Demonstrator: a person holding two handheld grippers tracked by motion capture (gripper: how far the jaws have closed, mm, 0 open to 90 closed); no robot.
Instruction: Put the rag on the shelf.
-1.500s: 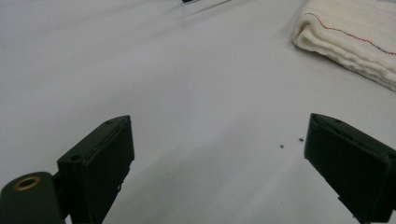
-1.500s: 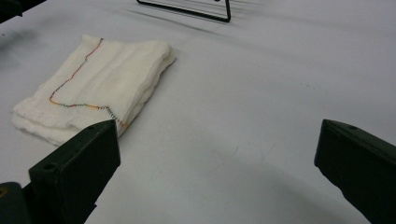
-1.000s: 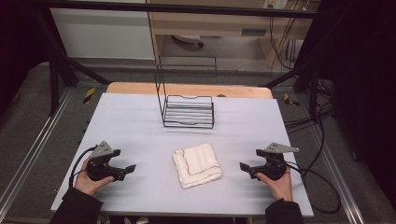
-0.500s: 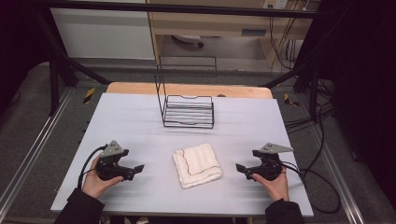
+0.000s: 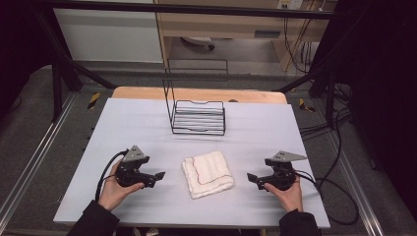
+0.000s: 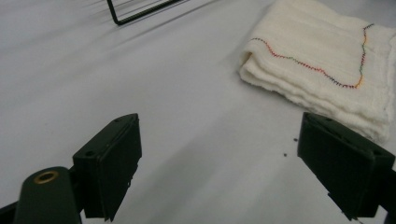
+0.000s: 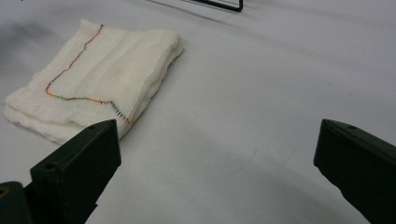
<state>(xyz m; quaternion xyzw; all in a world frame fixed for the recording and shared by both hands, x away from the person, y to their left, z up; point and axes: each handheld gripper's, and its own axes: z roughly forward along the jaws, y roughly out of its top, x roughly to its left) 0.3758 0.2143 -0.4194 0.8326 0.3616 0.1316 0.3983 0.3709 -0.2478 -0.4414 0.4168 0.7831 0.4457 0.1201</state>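
On the pale grey worktop, the left gripper, fingers spread wide and empty, and the right gripper, likewise gaping, flank the folded cream cloth with coloured stitching, seemingly poised to take it, the black wire rack standing farther off.

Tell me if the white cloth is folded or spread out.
Folded. The white cloth lies as a compact square, with stacked layers at its edge in the left gripper view.

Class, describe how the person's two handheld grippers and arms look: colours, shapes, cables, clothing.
Both the left gripper and right gripper are black with blocky rectangular fingers. Each carries a grey three-cornered plate on top and trails a black cable. The person wears dark sleeves.
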